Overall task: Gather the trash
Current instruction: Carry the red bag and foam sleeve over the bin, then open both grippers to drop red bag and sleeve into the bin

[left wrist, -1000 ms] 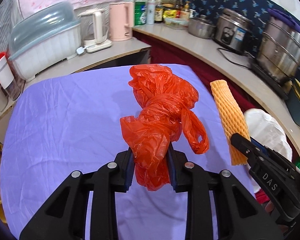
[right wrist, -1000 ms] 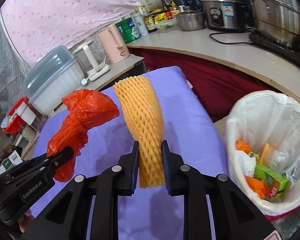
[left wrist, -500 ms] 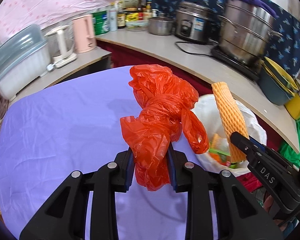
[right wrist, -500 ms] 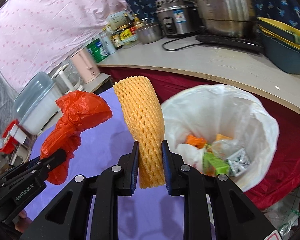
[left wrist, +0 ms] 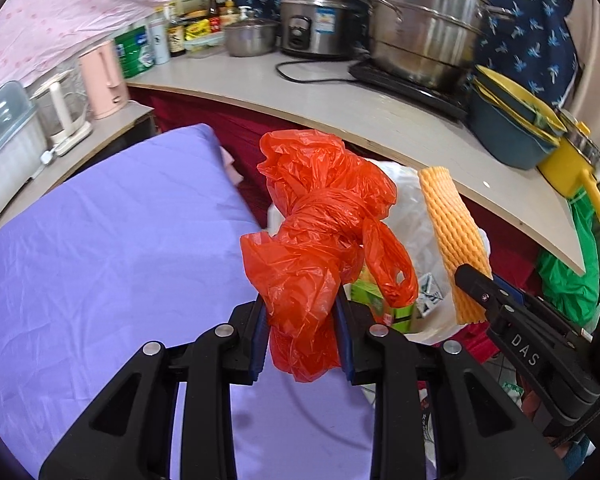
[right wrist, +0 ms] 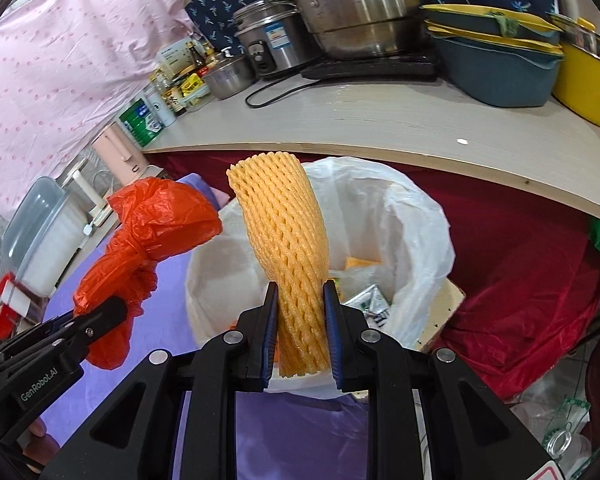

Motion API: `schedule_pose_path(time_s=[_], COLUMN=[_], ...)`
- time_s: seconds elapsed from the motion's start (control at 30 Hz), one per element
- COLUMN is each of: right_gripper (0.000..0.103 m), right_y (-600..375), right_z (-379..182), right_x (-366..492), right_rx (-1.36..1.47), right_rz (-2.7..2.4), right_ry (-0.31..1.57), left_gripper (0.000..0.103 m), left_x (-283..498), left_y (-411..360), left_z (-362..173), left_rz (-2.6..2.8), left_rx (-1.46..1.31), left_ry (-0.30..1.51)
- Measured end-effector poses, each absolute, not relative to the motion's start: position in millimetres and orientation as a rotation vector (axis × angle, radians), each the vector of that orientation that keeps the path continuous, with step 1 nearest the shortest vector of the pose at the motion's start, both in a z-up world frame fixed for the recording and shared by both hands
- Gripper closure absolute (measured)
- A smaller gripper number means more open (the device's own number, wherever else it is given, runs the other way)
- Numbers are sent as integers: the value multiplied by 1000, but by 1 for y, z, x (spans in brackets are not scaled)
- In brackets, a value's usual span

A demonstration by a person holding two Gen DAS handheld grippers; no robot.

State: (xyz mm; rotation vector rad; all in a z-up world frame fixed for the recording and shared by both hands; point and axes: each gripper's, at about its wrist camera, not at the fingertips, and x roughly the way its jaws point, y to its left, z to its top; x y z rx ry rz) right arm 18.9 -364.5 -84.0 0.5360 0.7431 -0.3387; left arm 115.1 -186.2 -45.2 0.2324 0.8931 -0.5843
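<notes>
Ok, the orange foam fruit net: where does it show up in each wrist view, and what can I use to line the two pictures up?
Left wrist view: orange foam net stands right of centre, clamped by the right gripper, in front of the bin.
Right wrist view: the net fills the centre, upright between that gripper's fingers.
Shared landmark: the white-lined trash bin behind the net in both.

- Both views are bright and evenly lit, with soft daylight.
- Faint shadows lie on the purple cloth [left wrist: 100, 248].
- The steel pot [right wrist: 356, 4] shows mild glare.
- Fisheye bends the counter [right wrist: 380, 120]; corners go black.
- Focus is sharp throughout.
</notes>
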Motion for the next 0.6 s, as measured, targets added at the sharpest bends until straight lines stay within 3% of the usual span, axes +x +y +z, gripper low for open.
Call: schedule_pose_path(time_s=[0.53, 0.6], right_gripper=[81, 78], right_y=[-383, -383], right_z=[-101, -102], right_x=[23, 26], right_rx=[561, 561], right_rz=[-349, -347], right_ry=[763, 764], left_gripper=[72, 68], left_x=[126, 128], left_y=[-223, -221], left_z=[-71, -70], left_rz=[-594, -583], left_rx=[271, 265], left_ry=[948, 943])
